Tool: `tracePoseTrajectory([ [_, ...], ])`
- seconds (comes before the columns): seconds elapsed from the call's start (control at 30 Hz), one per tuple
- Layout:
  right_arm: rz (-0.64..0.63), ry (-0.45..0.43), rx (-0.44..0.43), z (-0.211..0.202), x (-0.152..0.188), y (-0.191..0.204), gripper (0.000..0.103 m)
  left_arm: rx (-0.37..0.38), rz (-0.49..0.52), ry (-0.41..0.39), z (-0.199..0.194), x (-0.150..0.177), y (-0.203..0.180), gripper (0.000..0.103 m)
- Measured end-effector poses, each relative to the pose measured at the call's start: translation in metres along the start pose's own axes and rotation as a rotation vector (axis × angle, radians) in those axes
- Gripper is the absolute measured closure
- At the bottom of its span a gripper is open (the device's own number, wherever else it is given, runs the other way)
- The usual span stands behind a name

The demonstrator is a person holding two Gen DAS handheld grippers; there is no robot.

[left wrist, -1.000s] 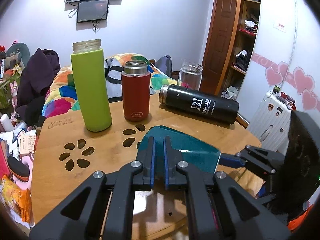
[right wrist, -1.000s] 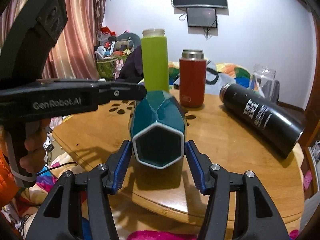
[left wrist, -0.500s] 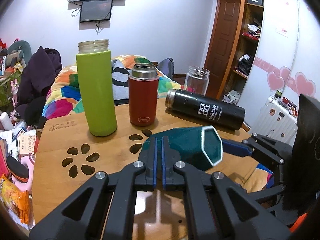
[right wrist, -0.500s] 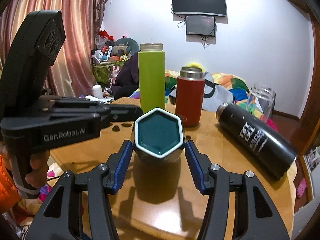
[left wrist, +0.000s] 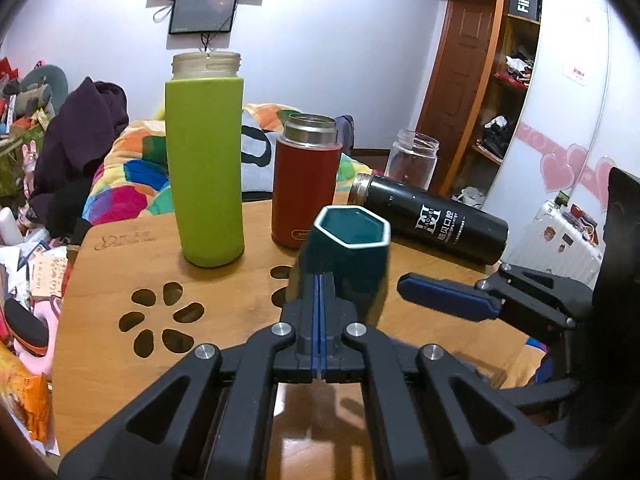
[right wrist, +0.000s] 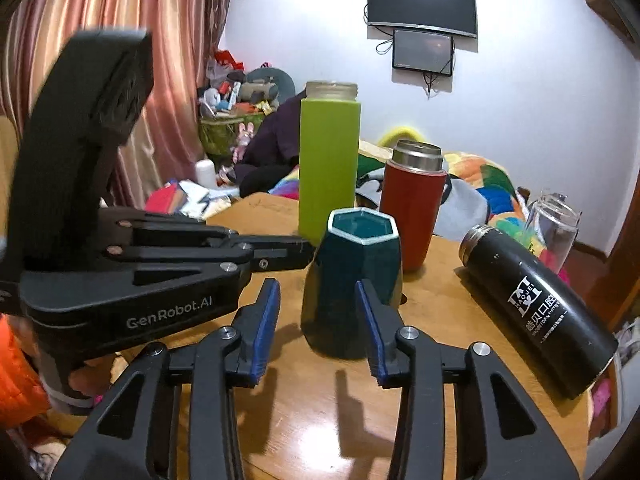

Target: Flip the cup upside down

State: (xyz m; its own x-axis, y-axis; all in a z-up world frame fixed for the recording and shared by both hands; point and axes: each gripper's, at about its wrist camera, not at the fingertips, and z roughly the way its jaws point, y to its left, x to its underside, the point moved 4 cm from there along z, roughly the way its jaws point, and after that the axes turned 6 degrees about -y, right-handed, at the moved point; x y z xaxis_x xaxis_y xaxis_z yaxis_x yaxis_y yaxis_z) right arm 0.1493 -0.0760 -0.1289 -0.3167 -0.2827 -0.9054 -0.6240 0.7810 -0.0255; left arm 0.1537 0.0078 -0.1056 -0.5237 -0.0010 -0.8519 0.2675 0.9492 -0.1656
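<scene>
A dark teal hexagonal cup with a white rim stands upright, mouth up, on the round wooden table. It also shows in the right wrist view. My left gripper is shut and empty, its tips close to the cup's near side; contact is not clear. My right gripper is open, its blue pads on either side of the cup's lower half with gaps showing. The right gripper's fingers appear at the cup's right in the left wrist view.
A tall green bottle, a red flask and a clear glass jar stand behind the cup. A black flask lies on its side at the right. A paw-shaped cut-out is in the table's left part.
The cup turned from lying on its side, held in my right gripper, to standing upright on the table. My right gripper opened and let it go.
</scene>
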Motion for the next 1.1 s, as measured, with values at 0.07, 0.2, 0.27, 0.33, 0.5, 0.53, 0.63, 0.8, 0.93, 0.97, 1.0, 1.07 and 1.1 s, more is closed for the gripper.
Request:
tracePoseTrajectory([
  [0.07,0.0,0.003,-0.006,-0.002,0.001,0.001,0.067,-0.01,0.002,-0.012,-0.003,0.0,0.0,0.103],
  [0.2,0.023,-0.02,0.006,-0.012,-0.002,-0.007,0.067,-0.025,-0.008,-0.035,-0.014,-0.002,0.001,0.103],
  [0.27,0.044,-0.032,0.017,-0.019,-0.005,-0.014,0.067,-0.028,-0.009,-0.053,-0.021,-0.004,-0.001,0.103],
  [0.33,0.068,-0.044,0.036,-0.028,-0.008,-0.022,0.067,-0.041,-0.005,-0.076,-0.029,-0.006,-0.003,0.103],
  [0.5,0.116,-0.069,0.08,-0.047,-0.017,-0.038,0.067,-0.058,0.0,-0.136,-0.05,-0.013,-0.013,0.102],
  [0.53,0.122,-0.074,0.089,-0.051,-0.019,-0.041,0.067,-0.064,0.003,-0.144,-0.053,-0.014,-0.015,0.102],
  [0.63,0.141,-0.09,0.112,-0.064,-0.025,-0.048,0.062,-0.086,0.009,-0.171,-0.064,-0.016,-0.022,0.095],
  [0.8,0.151,-0.14,0.164,-0.086,-0.031,-0.053,0.029,-0.12,0.007,-0.224,-0.081,-0.019,-0.031,0.051],
  [0.93,0.153,-0.181,0.196,-0.104,-0.036,-0.054,0.02,-0.16,0.008,-0.266,-0.094,-0.02,-0.036,0.029],
  [0.97,0.154,-0.186,0.202,-0.107,-0.036,-0.055,0.02,-0.165,0.004,-0.274,-0.097,-0.02,-0.037,0.023],
  [1.0,0.155,-0.189,0.206,-0.109,-0.037,-0.054,0.019,-0.168,0.003,-0.282,-0.1,-0.02,-0.038,0.02],
  [1.07,0.165,-0.198,0.209,-0.116,-0.038,-0.054,0.015,-0.186,0.008,-0.302,-0.106,-0.02,-0.042,0.009],
  [1.1,0.17,-0.203,0.209,-0.118,-0.039,-0.054,0.012,-0.199,0.013,-0.311,-0.109,-0.019,-0.043,0.007],
])
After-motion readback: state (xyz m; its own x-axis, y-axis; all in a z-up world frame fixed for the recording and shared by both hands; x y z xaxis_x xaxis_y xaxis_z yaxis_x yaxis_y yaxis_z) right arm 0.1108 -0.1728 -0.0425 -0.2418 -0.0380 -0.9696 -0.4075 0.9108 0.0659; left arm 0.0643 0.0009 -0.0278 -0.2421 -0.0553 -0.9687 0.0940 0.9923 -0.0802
